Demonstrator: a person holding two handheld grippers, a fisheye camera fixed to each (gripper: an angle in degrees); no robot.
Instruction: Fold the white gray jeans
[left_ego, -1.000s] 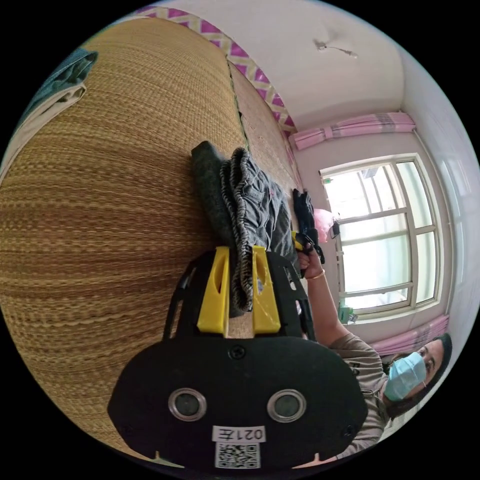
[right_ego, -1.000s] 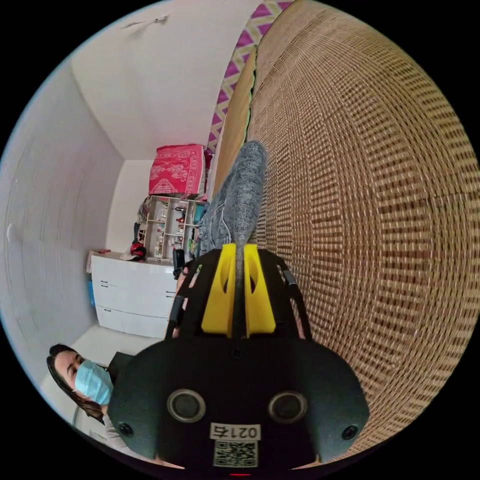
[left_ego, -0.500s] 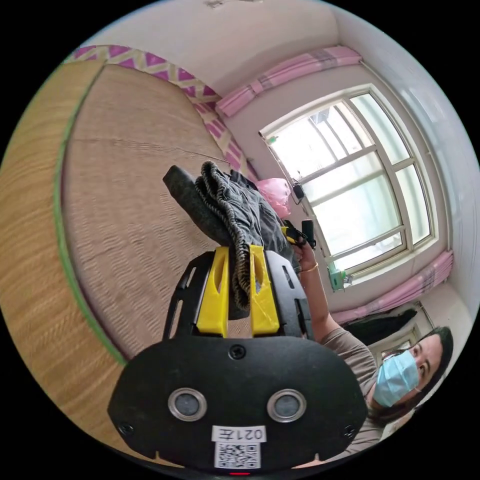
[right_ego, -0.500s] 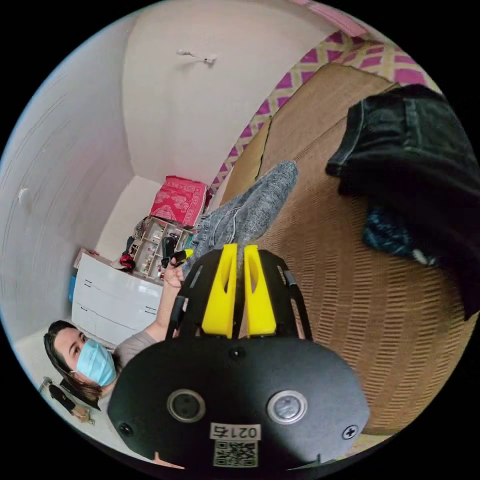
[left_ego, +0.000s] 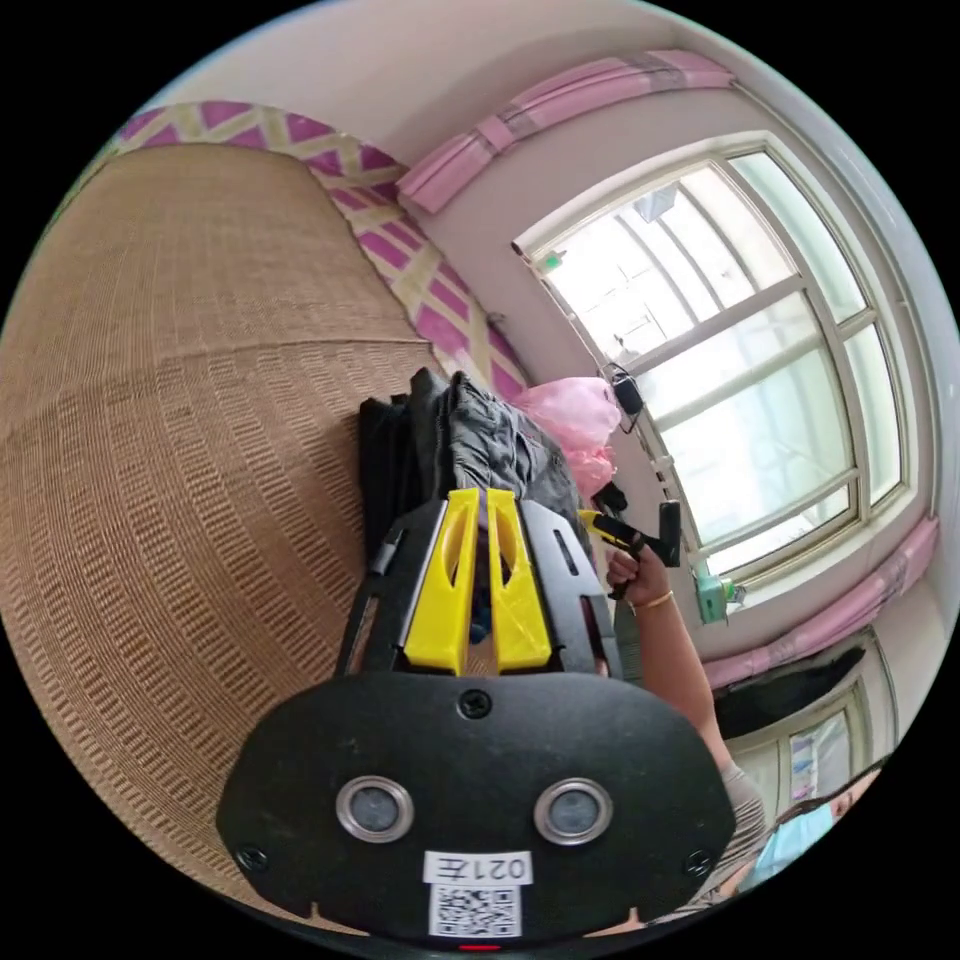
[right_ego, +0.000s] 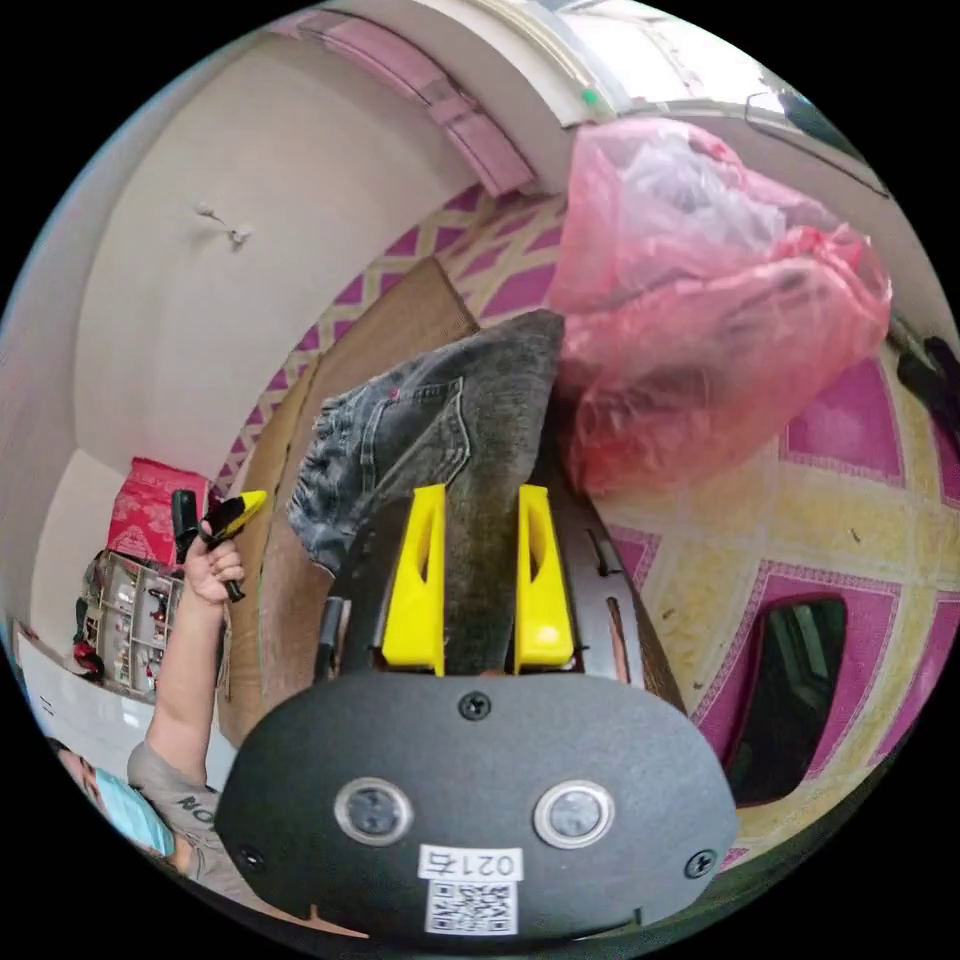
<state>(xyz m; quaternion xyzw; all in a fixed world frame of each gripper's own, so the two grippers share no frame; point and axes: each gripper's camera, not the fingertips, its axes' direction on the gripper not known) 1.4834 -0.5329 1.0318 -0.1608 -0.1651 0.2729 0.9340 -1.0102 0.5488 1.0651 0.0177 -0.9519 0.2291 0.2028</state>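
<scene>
Woven straw matting (left_ego: 180, 420) is spread across most of the left gripper view, edged by a sheet patterned in pink and yellow (right_ego: 830, 560). Beyond the sheet a large, many-paned window (left_ego: 720, 360) is set in a pale wall, with pink curtains (left_ego: 560, 110) gathered along its frame. A translucent pink plastic bag (right_ego: 700, 300) is seen just under the window, bulging and crumpled, touching the far end of the clothes.

The white gray jeans (right_ego: 430, 430) are seen folded into a thick bundle, laid at the edge of the matting right against the pink bag. A back pocket and a frayed hem are turned towards the right gripper view. In the left gripper view the jeans are stacked with dark folded clothes (left_ego: 380, 470), which are seen on the matting side of the bundle.

The right gripper (right_ego: 480, 492) is held at the near end of the jeans. Its yellow fingers are set wide apart, and a fold of gray denim is seen lying between them and filling the gap.

The left gripper (left_ego: 482, 495) is pointed at the stack from just short of it. Its yellow fingers are drawn close together, with only a thin slit left between them, and no cloth is caught in that slit. In the right gripper view it is seen raised clear of the jeans, gripped by a hand (right_ego: 212, 572). Shelves (right_ego: 125, 620) crowded with small items are made out behind that arm.
</scene>
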